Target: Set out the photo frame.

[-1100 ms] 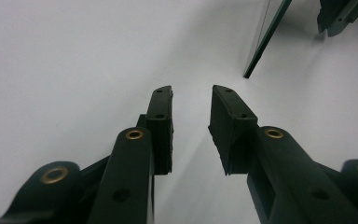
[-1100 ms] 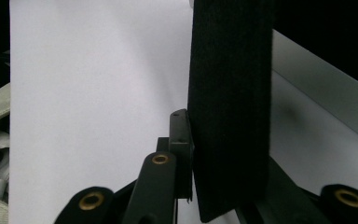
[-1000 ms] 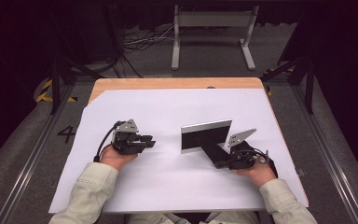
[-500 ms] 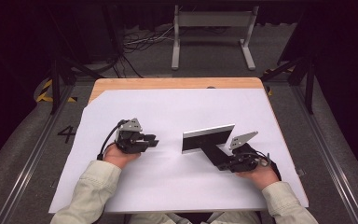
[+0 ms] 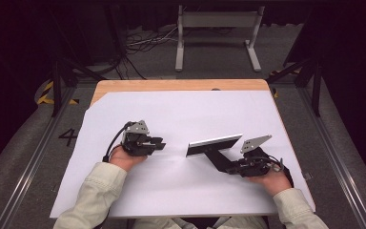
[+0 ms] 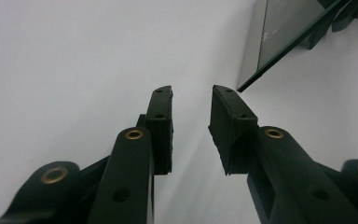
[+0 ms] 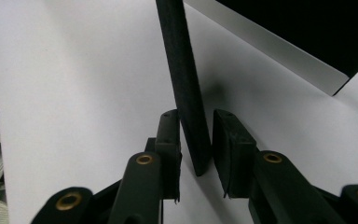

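No readable writing on bench (image 5: 124, 88); floor mark "4" (image 5: 68, 137) off its left edge. One photo frame (image 5: 214, 144), right of centre. Your right gripper (image 7: 196, 135) fingers, just opening, straddle its stand. Left gripper (image 5: 153, 143): released, empty.

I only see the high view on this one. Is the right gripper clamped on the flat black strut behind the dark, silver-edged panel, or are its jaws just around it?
Observer: Around it. In the right gripper view the flat black strut stands between the jaws of the right gripper, which have just been opening, and a slim gap shows on one side.
Operator: Anything in the left jaws?
Observer: Nothing. The left gripper is open over the bare white paper sheet.
Operator: What does it face?
Observer: The dark, silver-edged panel, at the upper right of the left gripper view and apart from the jaws.
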`<state>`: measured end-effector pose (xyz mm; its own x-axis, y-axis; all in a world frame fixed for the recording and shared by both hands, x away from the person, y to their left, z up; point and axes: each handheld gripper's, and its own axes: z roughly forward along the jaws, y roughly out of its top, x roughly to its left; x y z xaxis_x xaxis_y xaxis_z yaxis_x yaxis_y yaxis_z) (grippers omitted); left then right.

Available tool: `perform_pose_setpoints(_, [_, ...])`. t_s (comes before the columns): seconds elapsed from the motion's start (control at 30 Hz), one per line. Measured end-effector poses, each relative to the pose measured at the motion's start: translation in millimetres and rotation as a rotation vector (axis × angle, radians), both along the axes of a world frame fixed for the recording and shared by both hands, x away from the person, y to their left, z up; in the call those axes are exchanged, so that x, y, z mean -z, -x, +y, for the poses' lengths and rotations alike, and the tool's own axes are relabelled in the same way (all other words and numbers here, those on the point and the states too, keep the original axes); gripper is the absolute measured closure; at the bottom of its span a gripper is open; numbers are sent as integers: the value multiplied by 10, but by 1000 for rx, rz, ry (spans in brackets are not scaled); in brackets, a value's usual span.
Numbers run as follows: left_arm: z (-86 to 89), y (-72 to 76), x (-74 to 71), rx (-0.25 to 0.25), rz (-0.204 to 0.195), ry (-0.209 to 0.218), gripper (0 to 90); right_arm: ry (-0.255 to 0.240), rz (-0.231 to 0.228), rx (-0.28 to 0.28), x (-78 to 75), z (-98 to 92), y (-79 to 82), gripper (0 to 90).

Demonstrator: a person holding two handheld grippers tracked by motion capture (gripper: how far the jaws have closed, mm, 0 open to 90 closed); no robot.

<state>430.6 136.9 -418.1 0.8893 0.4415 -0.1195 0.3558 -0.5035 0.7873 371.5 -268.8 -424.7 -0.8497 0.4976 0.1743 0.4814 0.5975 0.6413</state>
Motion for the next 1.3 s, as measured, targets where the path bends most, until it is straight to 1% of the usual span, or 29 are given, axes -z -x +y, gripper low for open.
perform_pose_setpoints(0.07, [-9,2,2,-2,-3,-1,698,-8,-6,2,-23,-9,7,684])
perform_pose_setpoints(0.27, [-41,6,2,5,-7,0,694,-23,-25,10,-104,-71,45,669])
perform_pose_setpoints(0.37, [-59,16,5,12,-1,-2,695,-36,-38,20,-157,-111,59,654])
perform_pose_setpoints(0.4, [-62,17,3,13,-6,-5,697,-43,-42,25,-179,-125,63,653])
perform_pose_setpoints(0.6, [-70,27,-2,5,-10,2,690,-62,-93,29,-331,-207,101,650])
perform_pose_setpoints(0.73, [-70,28,9,8,-9,0,690,-74,-127,44,-408,-275,106,651])
perform_pose_setpoints(0.83, [-73,34,9,9,-4,4,690,-72,-151,47,-443,-319,114,652])
perform_pose_setpoints(0.93, [-73,35,9,11,-7,2,690,-68,-173,49,-475,-369,114,658])
perform_pose_setpoints(1.03, [-82,42,12,11,-6,4,690,-65,-179,49,-486,-397,111,659])
perform_pose_setpoints(1.07, [-85,42,8,16,-12,-2,691,-66,-177,53,-492,-418,109,666])
perform_pose_setpoints(1.23, [-111,58,-3,24,-18,6,702,-61,-183,73,-504,-493,99,697])
perform_pose_setpoints(1.3, [-121,62,-2,27,-18,7,694,-50,-198,74,-509,-515,100,699])
